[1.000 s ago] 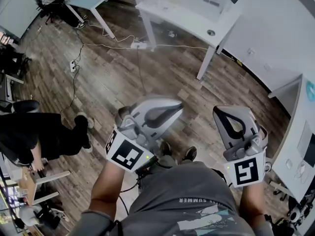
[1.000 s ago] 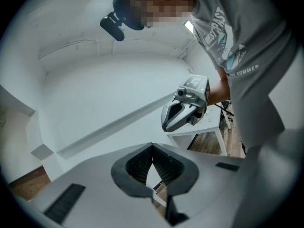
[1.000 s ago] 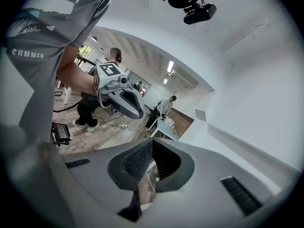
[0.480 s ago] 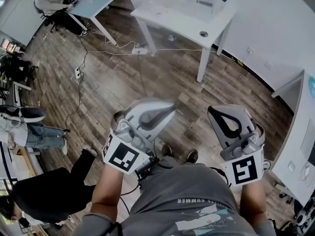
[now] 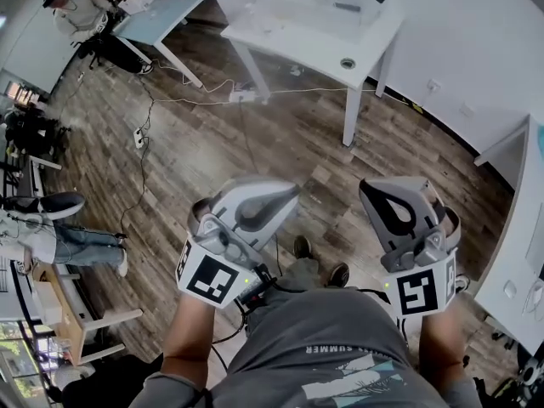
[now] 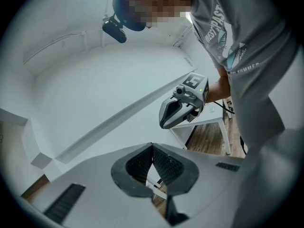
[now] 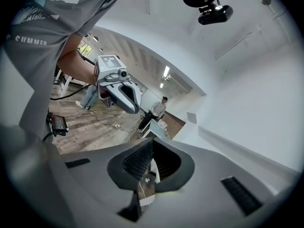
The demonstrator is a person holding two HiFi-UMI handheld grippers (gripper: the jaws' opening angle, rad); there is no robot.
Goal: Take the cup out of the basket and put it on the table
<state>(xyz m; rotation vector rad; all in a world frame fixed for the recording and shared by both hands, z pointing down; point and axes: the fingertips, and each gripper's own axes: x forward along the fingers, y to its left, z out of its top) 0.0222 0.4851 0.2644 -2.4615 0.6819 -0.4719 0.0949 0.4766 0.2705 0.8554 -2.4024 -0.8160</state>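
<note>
No cup or basket shows in any view. In the head view I hold both grippers close in front of my chest, above the wooden floor. My left gripper points forward and to the right, shut with nothing in it. My right gripper points forward, shut and empty too. In the left gripper view its own jaws meet at the tips against a white wall, with the right gripper beyond. The right gripper view shows its closed jaws and the left gripper to the left.
A white table stands ahead at the far side of the floor, a light blue table to its left. Cables and a power strip lie on the floor. People sit or stand at the left. A white desk edge runs along the right.
Both grippers stay shut and almost in place. The view has tipped a little, showing more of the white table. The person in black at the left has moved away toward the bottom left.
</note>
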